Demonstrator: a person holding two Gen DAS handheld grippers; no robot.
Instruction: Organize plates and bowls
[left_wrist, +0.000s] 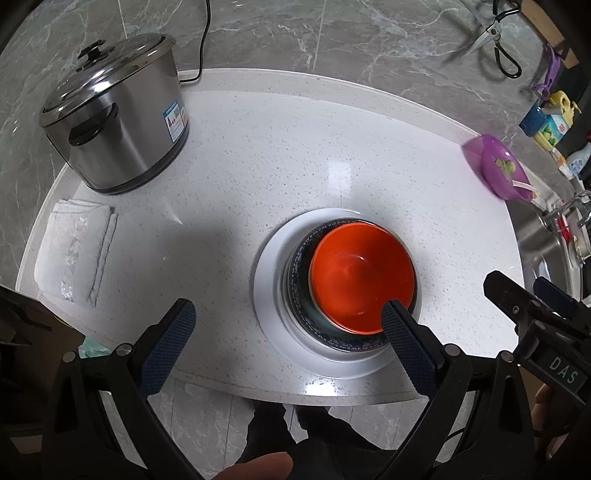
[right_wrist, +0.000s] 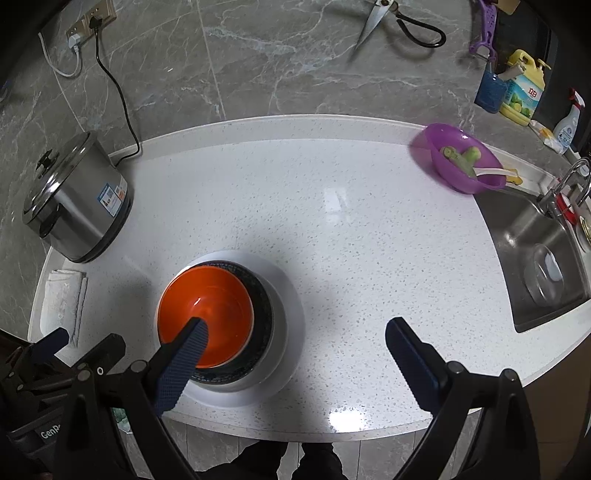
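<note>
Tools (left_wrist: 288, 328) (right_wrist: 295, 343) both gape wide, empty, above the orange bowl (left_wrist: 360, 275) nested on the white plate (left_wrist: 269, 295).

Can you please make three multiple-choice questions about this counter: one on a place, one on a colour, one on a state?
1. Where does the orange bowl sit?
A. in the sink
B. nested in a dark bowl on a white plate
C. on the folded cloth

2. What colour is the bowl near the sink?
A. purple
B. yellow
C. white

3. How do the two grippers stand?
A. both shut on the plate
B. left shut, right open
C. both open, holding nothing

Answers:
1. B, the stack shows orange inside dark on the white plate.
2. A, it is purple, with green pieces inside.
3. C, the left gripper and the right gripper both show wide-spread fingers with nothing between them.
</note>
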